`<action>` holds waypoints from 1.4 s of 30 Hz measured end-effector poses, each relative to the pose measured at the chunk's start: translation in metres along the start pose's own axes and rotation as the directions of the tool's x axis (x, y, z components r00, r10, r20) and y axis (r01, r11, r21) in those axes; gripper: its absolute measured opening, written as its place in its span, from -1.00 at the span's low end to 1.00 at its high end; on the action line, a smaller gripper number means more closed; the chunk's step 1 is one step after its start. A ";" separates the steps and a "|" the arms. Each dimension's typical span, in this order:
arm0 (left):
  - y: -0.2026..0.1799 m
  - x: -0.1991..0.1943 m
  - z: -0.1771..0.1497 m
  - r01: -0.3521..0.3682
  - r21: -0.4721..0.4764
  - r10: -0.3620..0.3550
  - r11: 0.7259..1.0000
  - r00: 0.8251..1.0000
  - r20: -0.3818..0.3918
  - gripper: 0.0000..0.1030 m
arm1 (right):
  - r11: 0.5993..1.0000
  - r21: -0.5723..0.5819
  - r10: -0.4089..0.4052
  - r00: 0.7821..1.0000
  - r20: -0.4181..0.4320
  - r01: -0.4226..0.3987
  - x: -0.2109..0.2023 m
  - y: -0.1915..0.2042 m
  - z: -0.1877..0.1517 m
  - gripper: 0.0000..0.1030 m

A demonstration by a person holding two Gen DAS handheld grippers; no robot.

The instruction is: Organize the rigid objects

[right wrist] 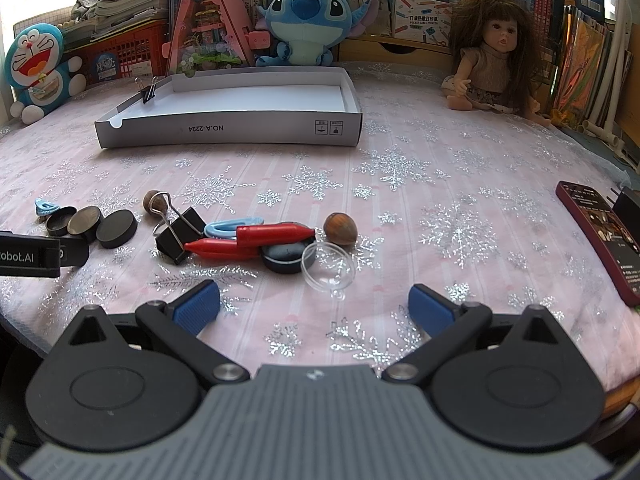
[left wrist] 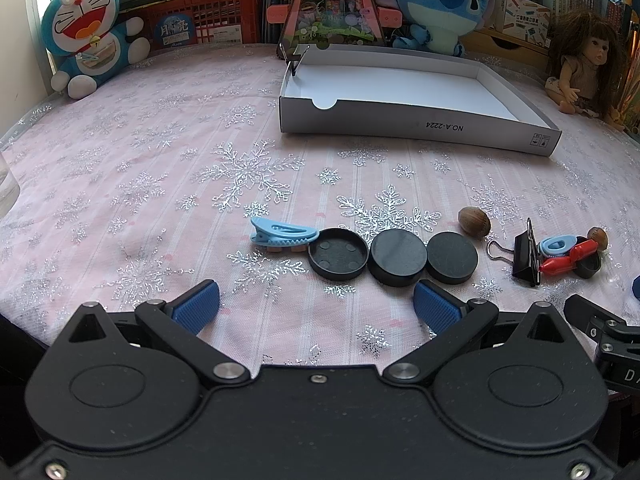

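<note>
A shallow white box (left wrist: 416,124) (right wrist: 228,134) lies open at the back with a small binder clip (right wrist: 147,90) on its left wall. Three black round caps (left wrist: 396,256) (right wrist: 90,222) lie in a row beside a blue hair clip (left wrist: 282,234). To the right lie a large black binder clip (right wrist: 178,232) (left wrist: 526,254), red clips (right wrist: 256,240), a blue clip, a black cap (right wrist: 284,258), a clear dome (right wrist: 330,268) and two hazelnuts (right wrist: 340,229) (left wrist: 474,221). My left gripper (left wrist: 316,308) is open just before the caps. My right gripper (right wrist: 314,308) is open just before the dome.
Plush toys (right wrist: 308,20), a doll (right wrist: 492,60), books and a red crate line the back edge. A phone (right wrist: 600,236) lies at the right on the pink snowflake cloth.
</note>
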State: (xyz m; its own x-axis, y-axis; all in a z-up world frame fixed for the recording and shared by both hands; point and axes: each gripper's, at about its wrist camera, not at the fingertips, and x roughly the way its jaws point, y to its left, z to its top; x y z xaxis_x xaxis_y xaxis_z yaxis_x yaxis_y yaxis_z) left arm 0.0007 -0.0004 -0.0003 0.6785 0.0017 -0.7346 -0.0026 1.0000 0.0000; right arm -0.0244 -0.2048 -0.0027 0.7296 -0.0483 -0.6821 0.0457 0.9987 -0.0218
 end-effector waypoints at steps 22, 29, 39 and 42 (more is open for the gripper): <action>0.006 0.002 -0.007 0.030 0.037 -0.031 0.999 0.999 0.019 1.00 | 0.999 -0.024 0.023 0.999 0.048 -0.022 0.000 -0.005 -0.004 1.00; 0.010 0.000 -0.012 0.053 0.063 -0.057 0.997 0.996 0.068 1.00 | 0.999 -0.032 0.027 0.997 0.071 -0.025 0.001 -0.004 -0.007 1.00; 0.013 -0.001 -0.013 0.058 0.061 -0.063 0.996 0.995 0.075 0.99 | 0.998 -0.040 0.056 0.994 0.089 -0.052 -0.001 -0.009 -0.007 1.00; 0.014 -0.002 -0.012 0.062 0.058 -0.067 0.996 0.995 0.076 0.94 | 0.996 -0.055 0.069 0.992 0.107 -0.064 -0.003 -0.009 -0.007 0.94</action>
State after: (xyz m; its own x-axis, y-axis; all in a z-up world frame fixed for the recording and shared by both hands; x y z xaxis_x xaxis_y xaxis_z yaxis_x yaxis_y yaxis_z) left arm -0.0094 0.0140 -0.0071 0.7310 -0.0649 -0.6793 0.0826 0.9966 -0.0062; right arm -0.0322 -0.2139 -0.0054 0.8001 0.0195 -0.5996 -0.0381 0.9991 -0.0183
